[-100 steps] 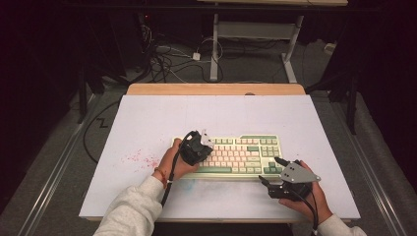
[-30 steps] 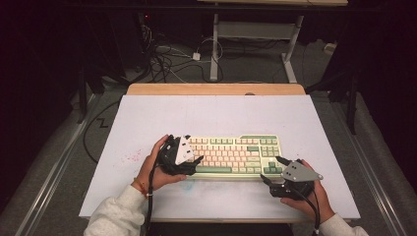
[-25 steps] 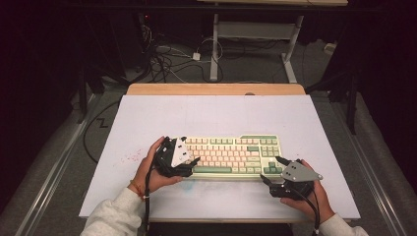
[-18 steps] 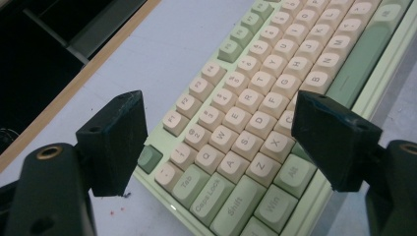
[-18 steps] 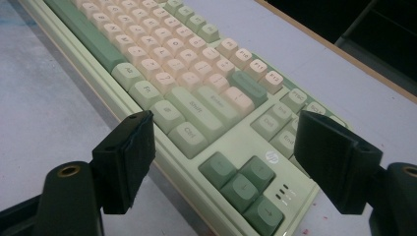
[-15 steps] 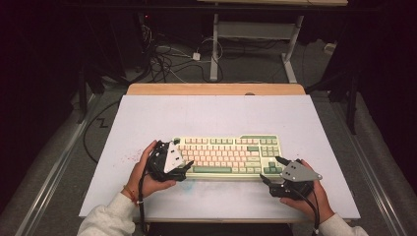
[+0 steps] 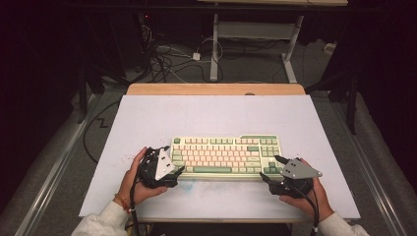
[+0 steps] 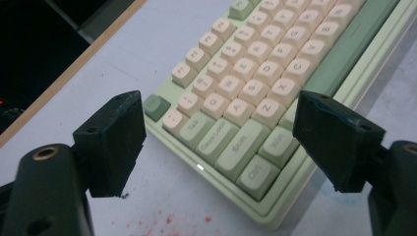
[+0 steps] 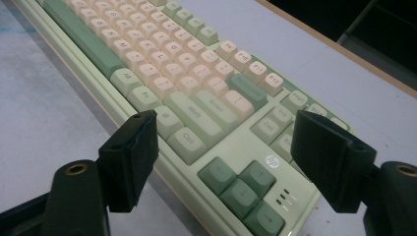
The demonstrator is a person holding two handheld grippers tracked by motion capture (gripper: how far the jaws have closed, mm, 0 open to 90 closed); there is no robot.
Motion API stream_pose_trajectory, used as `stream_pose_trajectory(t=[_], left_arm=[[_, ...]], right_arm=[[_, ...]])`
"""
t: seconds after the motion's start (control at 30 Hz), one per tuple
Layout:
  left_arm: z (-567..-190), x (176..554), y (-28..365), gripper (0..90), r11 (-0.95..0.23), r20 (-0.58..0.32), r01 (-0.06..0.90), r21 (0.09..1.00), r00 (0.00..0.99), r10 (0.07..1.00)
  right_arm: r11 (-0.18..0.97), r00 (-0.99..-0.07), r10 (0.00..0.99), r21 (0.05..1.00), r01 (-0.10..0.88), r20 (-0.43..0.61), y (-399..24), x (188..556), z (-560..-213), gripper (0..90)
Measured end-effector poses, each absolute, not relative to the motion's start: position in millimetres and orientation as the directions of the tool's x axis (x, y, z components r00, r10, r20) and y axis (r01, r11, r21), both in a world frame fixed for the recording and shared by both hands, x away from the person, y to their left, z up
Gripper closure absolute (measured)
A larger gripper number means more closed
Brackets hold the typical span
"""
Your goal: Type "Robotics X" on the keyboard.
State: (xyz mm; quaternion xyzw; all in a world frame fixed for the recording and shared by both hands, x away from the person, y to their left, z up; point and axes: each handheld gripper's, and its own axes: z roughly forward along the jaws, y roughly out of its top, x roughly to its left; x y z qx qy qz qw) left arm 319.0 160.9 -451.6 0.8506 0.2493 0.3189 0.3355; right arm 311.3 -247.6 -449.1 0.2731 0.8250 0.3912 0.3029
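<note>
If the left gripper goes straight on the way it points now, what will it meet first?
Probably the near left corner of the pale green keyboard with cream keys. The left gripper has its jaws open on either side of that corner, around the Ctrl and Shift keys. How much gap remains is hard to judge.

1 keyboard (image 7: 226, 156), 2 grippers (image 7: 178, 173) (image 7: 269, 173), 1 table (image 7: 216, 113)
</note>
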Motion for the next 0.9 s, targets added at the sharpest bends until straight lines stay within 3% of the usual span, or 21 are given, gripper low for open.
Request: stream_pose_trajectory(t=[0.27,0.43,0.53,0.77,0.9], left_arm=[[-458,313,181,18.3,-0.642,0.347,0.262,0.72,0.665,0.661],[-462,308,189,17.5,-0.634,0.336,0.282,0.72,0.658,0.674],[-465,305,192,17.5,-0.632,0.332,0.293,0.718,0.653,0.68],[-471,298,195,17.5,-0.638,0.321,0.323,0.699,0.656,0.683],[-475,298,192,17.6,-0.651,0.323,0.33,0.684,0.663,0.675]], right_arm=[[0.524,-0.699,0.67,0.826,0.209,-0.248,-242,316,-444,35.6],[0.504,-0.73,0.65,0.839,0.207,-0.211,-236,324,-437,45.9],[0.512,-0.731,0.651,0.829,0.223,-0.205,-231,330,-434,54.4],[0.559,-0.766,0.615,0.79,0.253,-0.19,-212,347,-436,83.5],[0.579,-0.786,0.585,0.781,0.234,-0.199,-195,356,-435,90.0]])
